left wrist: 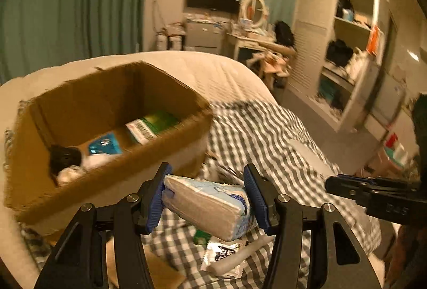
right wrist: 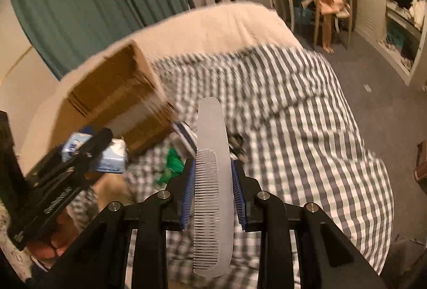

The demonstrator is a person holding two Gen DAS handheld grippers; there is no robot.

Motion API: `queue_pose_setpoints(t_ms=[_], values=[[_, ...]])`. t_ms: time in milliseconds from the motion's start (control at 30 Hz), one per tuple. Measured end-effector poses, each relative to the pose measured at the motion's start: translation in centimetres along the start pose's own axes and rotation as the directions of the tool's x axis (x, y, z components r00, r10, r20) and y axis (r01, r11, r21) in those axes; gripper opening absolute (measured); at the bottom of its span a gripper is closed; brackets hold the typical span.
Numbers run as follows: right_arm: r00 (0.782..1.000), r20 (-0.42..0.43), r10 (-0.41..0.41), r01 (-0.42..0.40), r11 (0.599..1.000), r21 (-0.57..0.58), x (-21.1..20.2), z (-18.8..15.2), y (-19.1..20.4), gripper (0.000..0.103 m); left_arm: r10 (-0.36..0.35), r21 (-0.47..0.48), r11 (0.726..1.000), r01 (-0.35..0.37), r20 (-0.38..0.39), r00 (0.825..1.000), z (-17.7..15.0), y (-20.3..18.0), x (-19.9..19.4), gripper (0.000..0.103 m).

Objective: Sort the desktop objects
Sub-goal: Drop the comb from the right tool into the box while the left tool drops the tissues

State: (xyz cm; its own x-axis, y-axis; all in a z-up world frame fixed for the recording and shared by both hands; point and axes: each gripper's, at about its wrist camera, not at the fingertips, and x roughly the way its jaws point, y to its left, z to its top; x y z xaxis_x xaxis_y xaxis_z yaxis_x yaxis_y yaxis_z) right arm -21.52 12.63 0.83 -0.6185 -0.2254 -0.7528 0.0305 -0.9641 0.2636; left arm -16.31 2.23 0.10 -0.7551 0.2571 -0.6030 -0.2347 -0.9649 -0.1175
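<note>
Gripping a tissue pack, my left gripper sits at the lower centre of the left wrist view, its blue pads pressed against both ends of the pack, which hangs tilted above the checked cover. The cardboard box fills the left of the frame, open at the top; inside lie a green and white packet, a blue packet and a black object. Below the pack, at the bottom centre, a white wrapper with blurred print lies on the cover. My right gripper enters from the right edge; a marking on its body is too blurred to read.

In the right wrist view, my right gripper occupies the lower centre, closed narrowly on a translucent white comb that stands lengthwise along the fingers, teeth facing frame left. The box appears upper left, motion-blurred. My left gripper with the tissue pack shows at the left edge. A green item lies on the checked cover beside the comb. No print is legible.
</note>
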Motion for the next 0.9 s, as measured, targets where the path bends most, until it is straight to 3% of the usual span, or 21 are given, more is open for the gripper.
queue_pose_setpoints(t_ms=[267,400,533,700,900], values=[[0.996,0.075,0.058,-0.047,0.989,-0.141,-2.6,4.9,7.0,0.026,0.098,-0.067,0.994,-0.092,0.089,0.991,5.9,3.8,-2.9,0.057],[0.991,0.108,0.082,-0.059,0.977,-0.205,-2.8,7.6,10.4,0.026,0.172,-0.097,0.982,-0.164,0.081,0.982,9.2,6.0,-2.9,0.057],[0.987,0.105,0.122,-0.094,0.967,-0.235,-1.4,9.5,13.1,0.026,0.242,-0.184,0.956,-0.229,0.049,0.969,8.6,8.6,-2.3,0.057],[0.984,0.055,0.169,-0.149,0.954,-0.261,2.5,10.3,16.0,0.026,0.248,-0.214,0.947,-0.239,0.014,0.969,6.6,11.6,-0.5,0.057],[0.975,-0.003,0.22,-0.214,0.947,-0.241,7.7,11.0,17.9,0.026,0.321,-0.266,0.912,-0.312,-0.009,0.947,5.6,15.0,1.6,0.057]])
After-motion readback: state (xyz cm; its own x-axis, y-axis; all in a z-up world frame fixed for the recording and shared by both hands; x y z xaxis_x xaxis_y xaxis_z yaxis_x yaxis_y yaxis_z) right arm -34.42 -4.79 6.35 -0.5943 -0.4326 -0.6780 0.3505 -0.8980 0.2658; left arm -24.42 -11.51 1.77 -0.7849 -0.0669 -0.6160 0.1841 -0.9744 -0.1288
